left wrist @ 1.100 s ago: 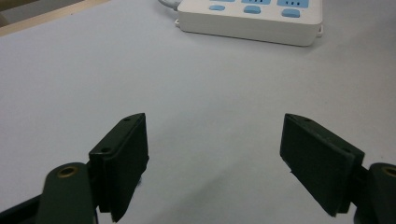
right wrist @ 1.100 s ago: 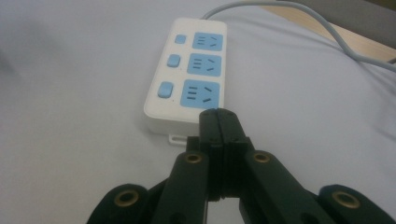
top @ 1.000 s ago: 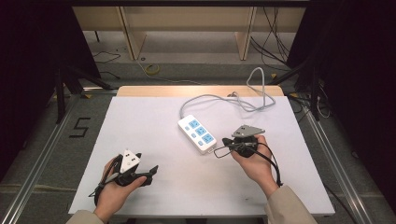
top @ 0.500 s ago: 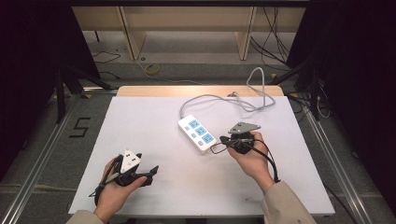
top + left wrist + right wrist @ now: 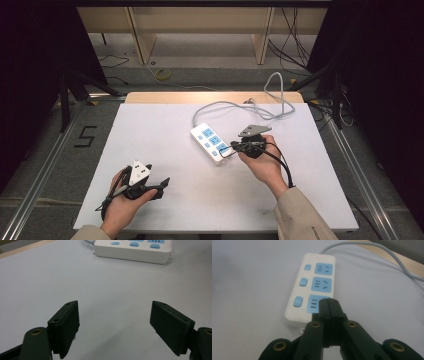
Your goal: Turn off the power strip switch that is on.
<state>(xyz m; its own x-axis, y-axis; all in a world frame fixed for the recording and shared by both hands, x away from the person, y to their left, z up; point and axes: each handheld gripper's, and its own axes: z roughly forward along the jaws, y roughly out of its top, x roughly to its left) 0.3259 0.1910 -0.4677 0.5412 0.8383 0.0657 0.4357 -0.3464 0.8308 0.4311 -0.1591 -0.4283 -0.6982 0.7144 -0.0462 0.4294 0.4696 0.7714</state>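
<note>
Right gripper view: right gripper (image 5: 329,305) pressed closed over power strip (image 5: 312,287); left gripper (image 5: 115,325) spread wide above table (image 5: 37,282).

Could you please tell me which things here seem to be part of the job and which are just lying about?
Likely in the job:
- power strip
- right gripper, fingers closed, over the strip's nearest socket
- left gripper, open, apart from the strip

Just lying about:
- yellow coil on the floor
- floor mark "5"

Power strip (image 5: 132,250) top cut off by the frame edge — nearest socket (image 5: 318,305) partly behind the right gripper (image 5: 329,306)
</note>
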